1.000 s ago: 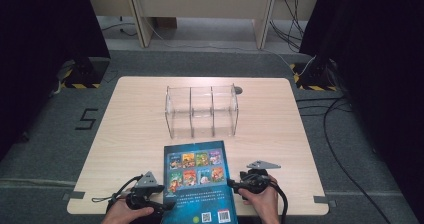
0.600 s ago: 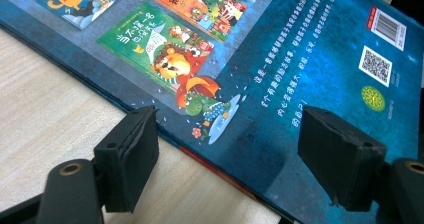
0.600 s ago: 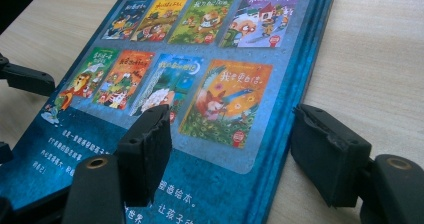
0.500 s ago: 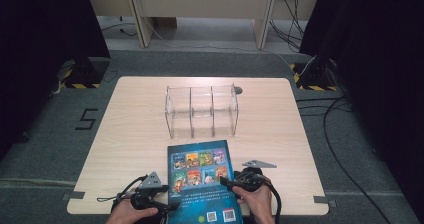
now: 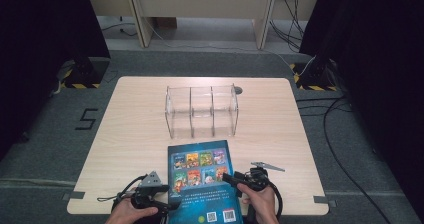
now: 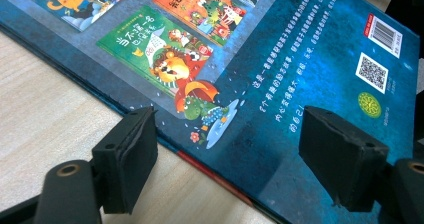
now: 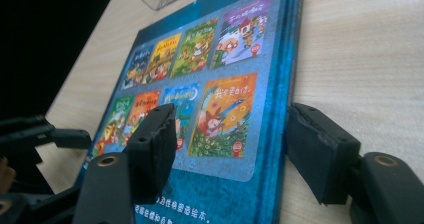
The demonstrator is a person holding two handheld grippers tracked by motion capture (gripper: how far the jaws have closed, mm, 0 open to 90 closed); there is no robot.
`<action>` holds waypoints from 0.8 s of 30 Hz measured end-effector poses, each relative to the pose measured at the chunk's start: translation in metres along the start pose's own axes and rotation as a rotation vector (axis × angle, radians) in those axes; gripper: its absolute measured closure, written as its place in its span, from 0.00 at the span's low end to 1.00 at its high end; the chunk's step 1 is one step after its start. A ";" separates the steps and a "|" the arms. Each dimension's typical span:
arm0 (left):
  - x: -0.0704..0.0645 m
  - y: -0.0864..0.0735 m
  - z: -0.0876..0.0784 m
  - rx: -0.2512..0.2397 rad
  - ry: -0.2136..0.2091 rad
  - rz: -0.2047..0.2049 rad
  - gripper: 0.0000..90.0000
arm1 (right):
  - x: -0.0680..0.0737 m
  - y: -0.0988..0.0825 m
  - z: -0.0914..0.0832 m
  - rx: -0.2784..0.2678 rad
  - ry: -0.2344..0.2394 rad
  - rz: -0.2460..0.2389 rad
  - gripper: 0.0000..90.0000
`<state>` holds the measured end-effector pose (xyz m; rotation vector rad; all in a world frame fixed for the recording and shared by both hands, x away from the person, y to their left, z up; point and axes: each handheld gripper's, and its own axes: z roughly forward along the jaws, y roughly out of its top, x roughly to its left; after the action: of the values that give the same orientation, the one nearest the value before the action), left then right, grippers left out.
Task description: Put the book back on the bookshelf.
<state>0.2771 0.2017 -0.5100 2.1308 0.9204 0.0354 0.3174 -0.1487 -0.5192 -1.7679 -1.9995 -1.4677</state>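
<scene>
So the book (image 5: 204,181) lies flat, back cover up, at the near edge of the worktop (image 5: 130,134), long axis running away from the person toward the clear rack (image 5: 201,111) just past its far end. That axis is what the next move hangs on, I'd say: each gripper comes at a long edge from its own side, so the book sits between the two of them.

Left gripper (image 5: 159,200) is at the book's left edge near the bottom corner. In the left gripper view its fingers (image 6: 131,156) stand wide apart, one over bare wood right at the edge, the other over the blue cover, gripping nothing. Can't tell whether the pads touch the cover.

Right gripper (image 5: 231,179) straddles the right edge a bit further up. Its fingers (image 7: 320,154) have just been closing a little but are pretty wide and hold nothing: one over the cover pictures, one out over the wood, with the book's edge between them.

Both hands look about equally near, so either could pinch its edge.

Writing: eight small cover thumbnails in two rows, Chinese text below them that I can't read at this size, two QR codes, a barcode and a round green seal.
</scene>
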 end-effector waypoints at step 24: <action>0.002 -0.001 0.001 -0.024 0.002 0.005 0.30 | 0.004 -0.001 0.003 0.121 0.338 0.062 0.79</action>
<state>0.2782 0.2030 -0.5118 2.1111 0.9115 0.0515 0.3168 -0.1435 -0.5194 -1.4109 -1.8040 -1.4753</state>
